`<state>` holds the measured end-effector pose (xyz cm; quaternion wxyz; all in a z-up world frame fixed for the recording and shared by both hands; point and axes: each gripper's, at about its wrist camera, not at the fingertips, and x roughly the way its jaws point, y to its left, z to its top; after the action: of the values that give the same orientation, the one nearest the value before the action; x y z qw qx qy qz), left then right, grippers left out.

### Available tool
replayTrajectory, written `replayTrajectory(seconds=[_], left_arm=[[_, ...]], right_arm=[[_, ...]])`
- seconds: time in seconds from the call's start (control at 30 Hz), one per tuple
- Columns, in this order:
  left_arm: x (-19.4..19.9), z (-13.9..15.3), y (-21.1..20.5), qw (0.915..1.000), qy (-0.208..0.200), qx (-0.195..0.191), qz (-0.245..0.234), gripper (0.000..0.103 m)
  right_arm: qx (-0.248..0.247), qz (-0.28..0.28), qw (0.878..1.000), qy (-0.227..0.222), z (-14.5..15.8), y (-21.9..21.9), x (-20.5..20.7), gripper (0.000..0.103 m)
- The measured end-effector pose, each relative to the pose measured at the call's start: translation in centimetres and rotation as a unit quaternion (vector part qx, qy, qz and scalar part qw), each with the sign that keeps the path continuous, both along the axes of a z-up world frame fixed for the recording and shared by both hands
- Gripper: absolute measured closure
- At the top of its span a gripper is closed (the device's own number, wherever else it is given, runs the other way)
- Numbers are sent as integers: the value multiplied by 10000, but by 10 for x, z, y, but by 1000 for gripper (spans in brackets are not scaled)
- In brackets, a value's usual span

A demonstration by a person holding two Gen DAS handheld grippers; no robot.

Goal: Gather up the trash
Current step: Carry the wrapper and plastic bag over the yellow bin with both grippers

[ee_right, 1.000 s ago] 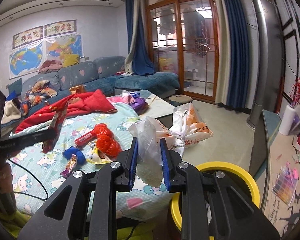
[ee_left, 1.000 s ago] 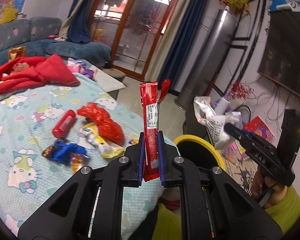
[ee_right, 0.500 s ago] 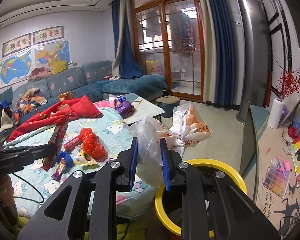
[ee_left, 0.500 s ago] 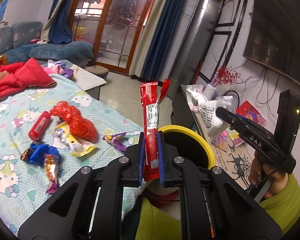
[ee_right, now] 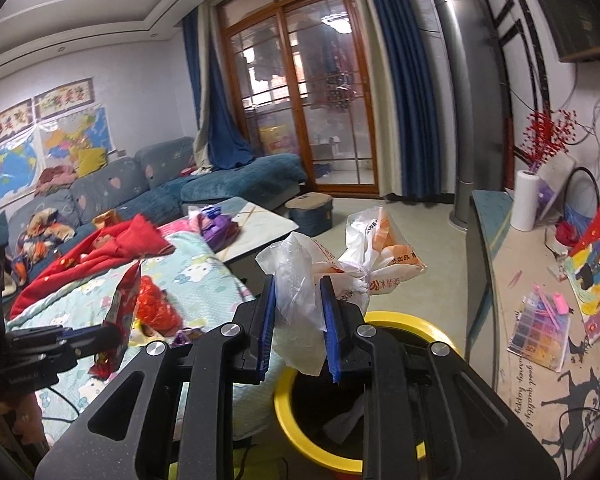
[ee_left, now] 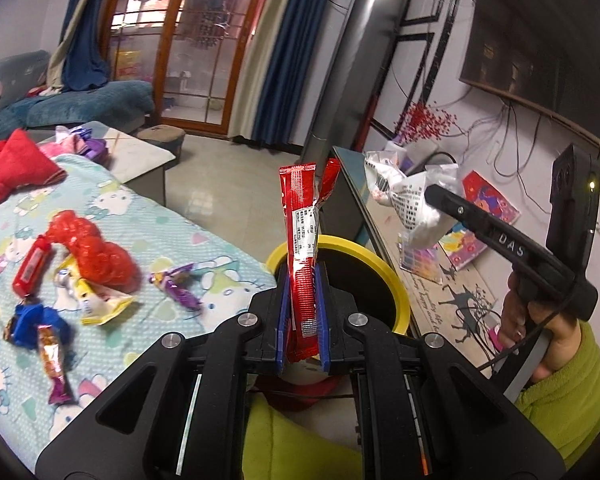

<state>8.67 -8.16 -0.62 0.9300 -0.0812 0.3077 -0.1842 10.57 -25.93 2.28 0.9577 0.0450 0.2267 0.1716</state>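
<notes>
- Step in hand, as I judge it: carrying two picked-up pieces of trash to the bin. The left tool (ee_left: pixel 303 322) pinches a long red snack wrapper (ee_left: pixel 300 240) that stands upright between its blue pads; the right tool (ee_right: pixel 300 330) is pressed onto a crumpled clear plastic bag (ee_right: pixel 300 280) with an orange-printed bag knotted to it.
- The yellow-rimmed bin (ee_right: pixel 420 330) stands on the floor just beside the bed's corner. In the right wrist view the bag hangs over the bin's near rim; in the left wrist view the wrapper lines up with the bin's mouth (ee_left: pixel 380 264) behind it.
- Next move, likely: bring each tool fully over the dark opening, then spread its jaws so the piece drops in. The light bag could cling to a pad or catch on the rim.
- More trash waits on the bed (ee_left: pixel 187 240), which has a cartoon-cat cover: a red crumpled bag (ee_left: pixel 95 256), a red tube-shaped packet (ee_left: pixel 31 268), a yellow wrapper (ee_left: pixel 99 300), a purple wrapper (ee_left: pixel 175 284), a blue wrapper (ee_left: pixel 31 320) and a striped candy wrapper (ee_left: pixel 53 364).
- Room: a blue sofa, glazed wooden doors with blue curtains, a tall grey floor-standing air conditioner, and a low surface (ee_right: pixel 512 264) along the wall with a paper roll and coloured papers.
</notes>
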Motion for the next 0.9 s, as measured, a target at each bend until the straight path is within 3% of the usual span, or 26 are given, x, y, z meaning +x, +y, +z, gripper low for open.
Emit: replayTrajectory(seconds=[0.47,0.9], left_arm=[[28,-17,-48,9987,179,287,-374,96],[69,-51,-82,9951,691,309,-639,96]], right_arm=[[278,-335,9985,345,-21,-43,13,82],[435,-371,9961,673,-43,-60,23,82]])
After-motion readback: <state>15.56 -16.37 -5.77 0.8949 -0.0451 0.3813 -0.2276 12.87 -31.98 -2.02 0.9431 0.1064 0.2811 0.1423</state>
